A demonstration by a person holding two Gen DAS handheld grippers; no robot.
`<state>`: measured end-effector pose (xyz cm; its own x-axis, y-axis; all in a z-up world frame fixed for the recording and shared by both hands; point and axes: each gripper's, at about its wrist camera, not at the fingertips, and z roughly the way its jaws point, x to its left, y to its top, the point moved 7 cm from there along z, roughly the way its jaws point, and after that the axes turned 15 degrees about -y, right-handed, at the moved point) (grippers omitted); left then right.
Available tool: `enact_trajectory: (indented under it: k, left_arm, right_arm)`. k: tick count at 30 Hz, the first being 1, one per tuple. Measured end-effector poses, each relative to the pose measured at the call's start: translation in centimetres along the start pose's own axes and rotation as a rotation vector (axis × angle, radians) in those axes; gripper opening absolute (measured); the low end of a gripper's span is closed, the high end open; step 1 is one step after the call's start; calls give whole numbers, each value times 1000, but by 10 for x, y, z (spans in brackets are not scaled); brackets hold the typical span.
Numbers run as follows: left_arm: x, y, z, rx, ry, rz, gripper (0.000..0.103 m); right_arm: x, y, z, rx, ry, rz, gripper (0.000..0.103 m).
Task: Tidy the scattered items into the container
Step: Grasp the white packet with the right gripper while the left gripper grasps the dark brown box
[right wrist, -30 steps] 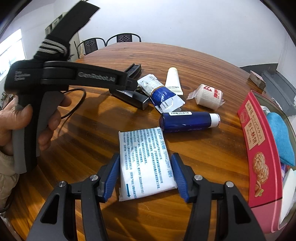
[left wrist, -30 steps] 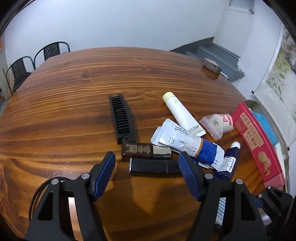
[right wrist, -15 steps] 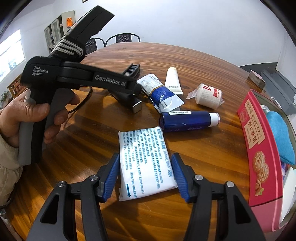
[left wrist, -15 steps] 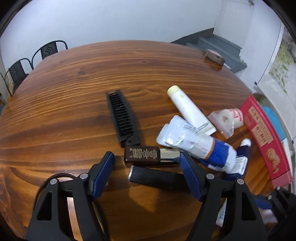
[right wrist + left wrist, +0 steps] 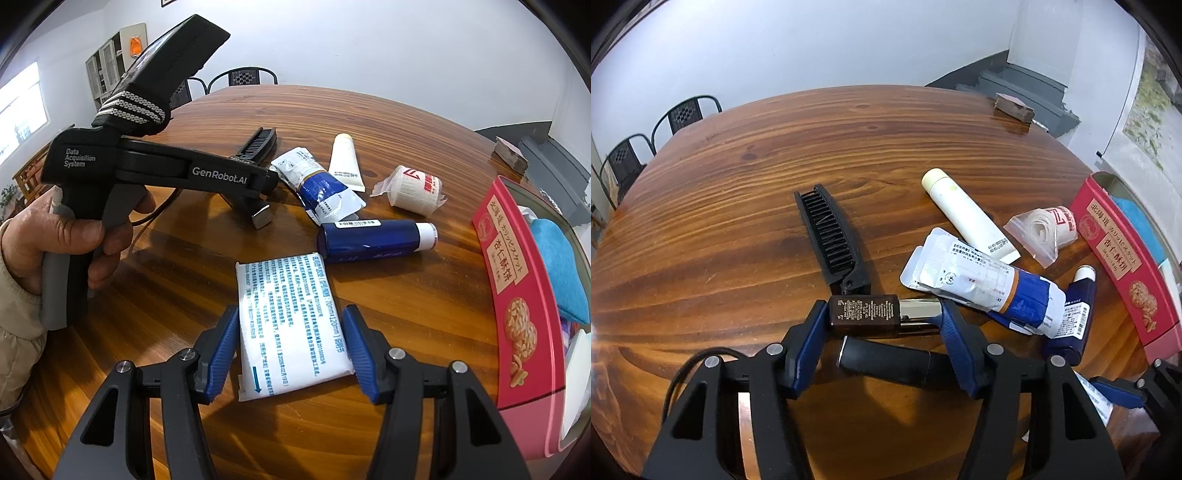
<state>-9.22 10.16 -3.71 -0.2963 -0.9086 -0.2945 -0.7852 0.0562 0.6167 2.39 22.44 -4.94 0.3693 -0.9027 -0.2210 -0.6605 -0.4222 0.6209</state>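
Two grippers, both angled down at the round wooden table [image 5: 775, 155]. Left gripper [image 5: 882, 325] has just been closing its jaws; blue pads now sit against both ends of the brown bottle [image 5: 864, 315] with the silver cap, pinching it lengthwise, bottle low on the table near the near edge. A black cylinder [image 5: 886, 360] lies just behind the bottle, between the fingers. In the right wrist view a bare hand [image 5: 62, 236] with a beige sleeve grips that tool's handle.

Right gripper [image 5: 290, 339] straddles the white sachet [image 5: 288, 317]; its jaws have just been closing too, pads right at the pack's long edges, contact on the right side not clear, pack flat on the table near the near edge.

Count of loose items: one black folding comb [image 5: 831, 236], one white tube [image 5: 967, 214], one blue-and-white foil pack [image 5: 979, 284], one bagged gauze roll [image 5: 1045, 229], one dark blue bottle [image 5: 373, 240], all clustered toward the right side of the table. One small brown block [image 5: 1014, 107] at the far edge.

One red tin [image 5: 517, 295] at the right edge, the container, with a blue cloth [image 5: 561, 273] inside.

Two black chairs [image 5: 653, 140] beyond the far left edge.
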Motion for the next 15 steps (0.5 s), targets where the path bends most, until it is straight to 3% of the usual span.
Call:
enact_trajectory:
  k: [2,10,15]
  left_arm:
    - [0,0,-5,-11,-2,-7,63]
    - [-11,8,-34,-94,1,1,64]
    - [-20,12,-44,-124,-13,3,64]
  right_arm:
    - [2,2,1,-3,6,2,54]
    - [-13,7,-14,-55,71,84,52]
    - [-31,15,-24,-108,68,160,52]
